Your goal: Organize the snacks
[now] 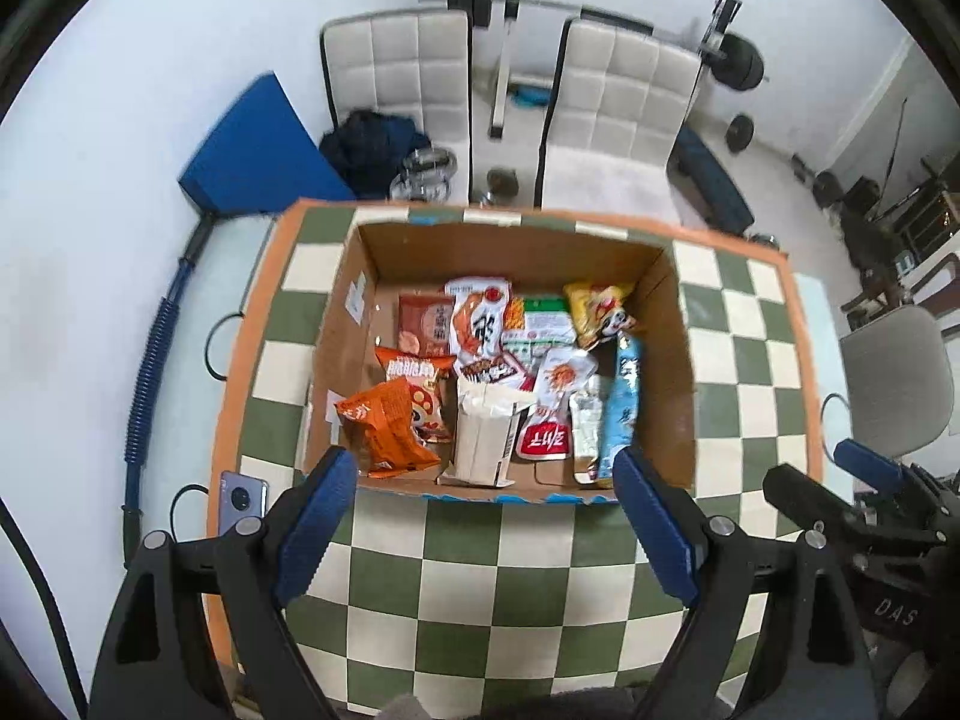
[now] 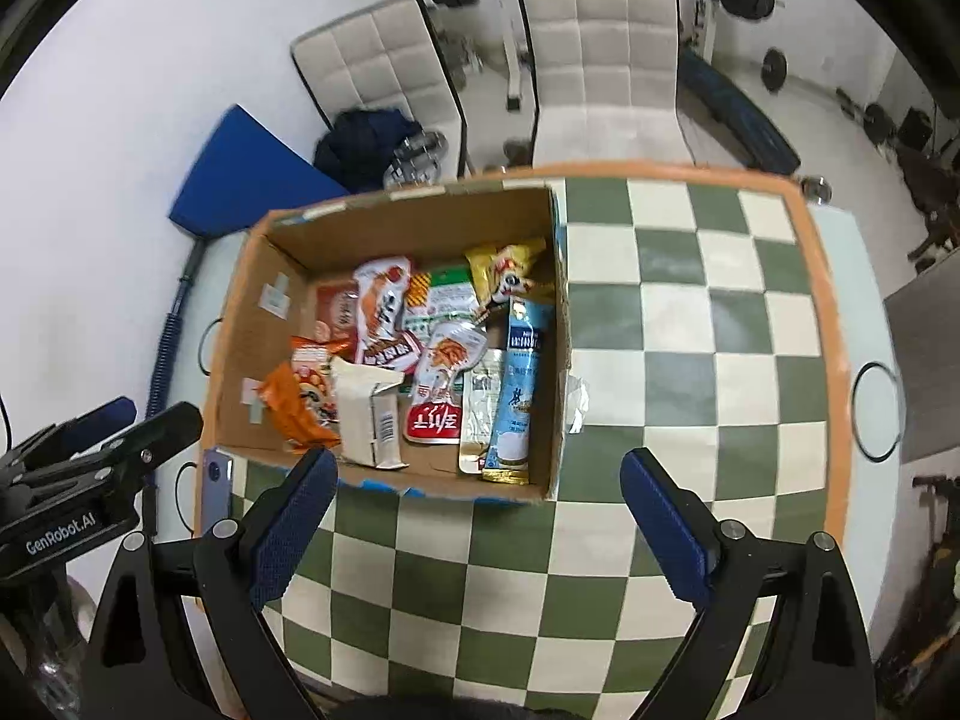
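Note:
An open cardboard box [image 1: 675, 360] stands on the checkered table [image 1: 480, 570] and holds several snack packets: an orange bag [image 1: 390, 426], a white carton [image 1: 483, 438], a red-and-white pouch [image 1: 549, 414] and a light blue packet [image 1: 624, 408]. The box also shows in the right wrist view [image 2: 240, 348], with the carton [image 2: 366, 414] and blue packet [image 2: 519, 384]. My left gripper [image 1: 486, 516] is open and empty just in front of the box. My right gripper [image 2: 480, 522] is open and empty, in front of the box's near right corner.
A phone [image 1: 240, 498] lies at the table's left edge. Two white padded chairs [image 1: 414, 72] stand behind the table, with a blue mat [image 1: 258, 150] and weight equipment [image 1: 510, 30] beyond. A grey chair [image 1: 894, 378] stands to the right.

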`<state>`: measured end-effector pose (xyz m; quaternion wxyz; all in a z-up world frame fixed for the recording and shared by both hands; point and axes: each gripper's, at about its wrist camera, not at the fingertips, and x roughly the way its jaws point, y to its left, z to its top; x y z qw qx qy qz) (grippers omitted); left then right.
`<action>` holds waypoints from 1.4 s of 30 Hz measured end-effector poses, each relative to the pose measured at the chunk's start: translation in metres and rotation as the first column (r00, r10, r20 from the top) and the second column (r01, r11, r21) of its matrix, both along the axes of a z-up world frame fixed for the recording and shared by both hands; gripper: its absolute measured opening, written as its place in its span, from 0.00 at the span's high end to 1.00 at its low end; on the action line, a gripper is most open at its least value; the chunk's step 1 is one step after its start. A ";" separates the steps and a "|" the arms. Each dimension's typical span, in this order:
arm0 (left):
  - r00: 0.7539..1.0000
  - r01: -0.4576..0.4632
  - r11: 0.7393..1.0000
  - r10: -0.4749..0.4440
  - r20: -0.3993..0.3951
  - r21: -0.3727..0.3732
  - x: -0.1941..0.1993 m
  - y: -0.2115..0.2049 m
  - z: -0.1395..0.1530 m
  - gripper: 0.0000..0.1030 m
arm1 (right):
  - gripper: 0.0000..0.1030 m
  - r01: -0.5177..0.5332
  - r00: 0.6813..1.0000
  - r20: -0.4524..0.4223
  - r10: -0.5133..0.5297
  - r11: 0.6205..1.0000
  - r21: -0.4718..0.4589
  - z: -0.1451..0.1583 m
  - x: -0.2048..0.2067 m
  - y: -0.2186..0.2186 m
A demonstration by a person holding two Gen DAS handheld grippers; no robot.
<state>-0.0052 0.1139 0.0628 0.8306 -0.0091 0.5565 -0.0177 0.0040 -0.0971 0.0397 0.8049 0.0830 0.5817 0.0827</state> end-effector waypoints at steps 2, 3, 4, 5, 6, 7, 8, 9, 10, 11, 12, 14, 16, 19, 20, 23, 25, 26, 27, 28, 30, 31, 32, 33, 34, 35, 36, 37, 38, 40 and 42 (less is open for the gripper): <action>1.000 -0.003 1.000 0.003 0.030 -0.005 -0.012 -0.001 0.014 0.15 | 0.05 -0.001 1.000 0.024 0.001 1.000 0.002 0.015 -0.013 -0.002; 0.999 -0.004 1.000 0.004 0.043 -0.010 -0.019 -0.001 0.020 0.15 | 0.05 0.000 0.999 0.038 0.000 1.000 0.006 0.023 -0.020 -0.004; 0.999 -0.004 1.000 0.005 0.053 -0.009 -0.023 0.000 0.024 0.15 | 0.05 -0.001 0.998 0.056 0.001 1.000 0.007 0.033 -0.029 -0.005; 0.998 -0.007 1.000 0.007 0.066 -0.004 -0.030 -0.001 0.031 0.15 | 0.05 -0.001 0.997 0.072 0.001 1.000 0.003 0.041 -0.036 -0.006; 0.997 -0.007 1.000 0.007 0.077 -0.002 -0.037 -0.001 0.036 0.15 | 0.05 0.001 0.996 0.088 -0.001 1.000 0.000 0.050 -0.043 -0.007; 0.996 -0.005 1.000 0.006 0.089 -0.003 -0.044 -0.001 0.042 0.15 | 0.05 0.002 0.995 0.101 -0.001 1.000 -0.001 0.057 -0.050 -0.007; 0.995 -0.002 1.000 0.002 0.099 0.000 -0.051 -0.002 0.048 0.15 | 0.05 0.001 0.993 0.122 -0.001 1.000 -0.003 0.068 -0.059 -0.008; 0.994 -0.001 1.000 0.001 0.109 0.003 -0.057 -0.003 0.053 0.15 | 0.05 0.001 0.991 0.134 0.000 1.000 -0.006 0.075 -0.064 -0.008; 0.993 0.000 1.000 0.000 0.116 0.002 -0.061 -0.003 0.057 0.15 | 0.05 0.001 0.989 0.146 0.000 1.000 -0.008 0.081 -0.070 -0.008; 0.992 -0.001 1.000 0.001 0.127 0.004 -0.066 -0.003 0.063 0.15 | 0.05 0.001 0.987 0.164 0.000 1.000 -0.008 0.091 -0.078 -0.007; 0.990 0.000 1.000 -0.001 0.140 0.011 -0.073 -0.003 0.069 0.15 | 0.05 0.001 0.985 0.175 0.000 1.000 -0.007 0.096 -0.084 -0.008; 0.987 0.003 1.000 -0.006 0.162 0.020 -0.082 -0.003 0.078 0.15 | 0.05 0.000 0.980 0.201 0.002 1.000 -0.013 0.108 -0.095 -0.007; 0.983 0.005 1.000 -0.009 0.181 0.026 -0.090 -0.002 0.086 0.15 | 0.05 0.000 0.974 0.228 0.006 1.000 -0.024 0.120 -0.107 -0.007; 0.981 0.012 1.000 -0.015 0.192 0.020 -0.099 -0.003 0.093 0.15 | 0.05 -0.001 0.968 0.252 0.009 1.000 -0.029 0.131 -0.118 -0.006; 0.980 0.012 1.000 -0.016 0.197 0.020 -0.101 -0.004 0.094 0.15 | 0.05 0.000 0.966 0.258 0.009 0.999 -0.033 0.134 -0.122 -0.005; 0.977 0.011 1.000 -0.015 0.212 0.020 -0.105 -0.005 0.096 0.15 | 0.04 0.007 0.961 0.276 0.005 0.999 -0.041 0.139 -0.129 -0.006; 0.974 0.007 1.000 -0.012 0.228 0.021 -0.106 -0.006 0.096 0.15 | 0.01 0.018 0.958 0.286 -0.005 0.999 -0.043 0.140 -0.130 -0.008; 0.971 0.001 1.000 -0.007 0.239 0.027 -0.107 -0.007 0.096 0.15 | 0.01 0.026 0.957 0.291 -0.013 0.999 -0.043 0.140 -0.130 -0.009; 0.969 -0.004 1.000 -0.004 0.247 0.031 -0.108 -0.007 0.096 0.10 | 0.01 0.036 0.954 0.299 -0.022 0.998 -0.044 0.139 -0.131 -0.011; 0.966 -0.009 0.999 -0.001 0.257 0.037 -0.108 -0.007 0.097 0.06 | 0.00 0.045 0.951 0.307 -0.029 0.998 -0.048 0.138 -0.130 -0.012; 0.960 -0.017 0.999 0.006 0.280 0.037 -0.109 -0.006 0.097 0.02 | 0.00 0.057 0.949 0.312 -0.038 0.997 -0.055 0.137 -0.131 -0.013; 0.957 -0.021 0.999 0.008 0.290 0.041 -0.110 -0.006 0.098 0.02 | 0.00 0.062 0.948 0.316 -0.041 0.996 -0.057 0.135 -0.131 -0.014; 0.954 -0.027 0.999 0.013 0.298 0.044 -0.110 -0.006 0.098 0.02 | 0.00 0.066 0.948 0.317 -0.043 0.996 -0.062 0.133 -0.130 -0.014; 0.954 -0.029 0.999 0.014 0.301 0.045 -0.110 -0.006 0.098 0.01 | 0.00 0.070 0.947 0.318 -0.046 0.995 -0.066 0.132 -0.130 -0.014; 0.954 -0.031 0.998 0.016 0.301 0.047 -0.110 -0.006 0.097 0.01 | 0.00 0.076 0.946 0.321 -0.049 0.995 -0.070 0.130 -0.129 -0.015; 0.953 -0.035 0.998 0.019 0.302 0.048 -0.108 -0.005 0.095 0.01 | 0.00 0.080 0.945 0.324 -0.052 0.994 -0.074 0.128 -0.128 -0.015; 0.953 -0.036 0.998 0.020 0.301 0.048 -0.108 -0.005 0.095 0.01 | 0.00 0.083 0.945 0.323 -0.053 0.993 -0.080 0.127 -0.127 -0.015; 0.953 -0.041 0.998 0.024 0.302 0.050 -0.106 -0.005 0.093 0.01 | 0.00 0.088 0.945 0.322 -0.056 0.993 -0.085 0.125 -0.126 -0.015; 0.952 -0.043 0.998 0.025 0.304 0.052 -0.105 -0.004 0.092 0.01 | 0.00 0.090 0.945 0.323 -0.058 0.992 -0.085 0.123 -0.125 -0.015; 0.951 -0.046 0.997 0.026 0.307 0.057 -0.104 -0.005 0.089 0.01 | 0.00 0.098 0.942 0.329 -0.062 0.991 -0.093 0.120 -0.123 -0.015; 0.950 -0.049 0.997 0.026 0.310 0.067 -0.102 -0.005 0.085 0.01 | 0.00 0.107 0.940 0.334 -0.069 0.990 -0.097 0.117 -0.121 -0.015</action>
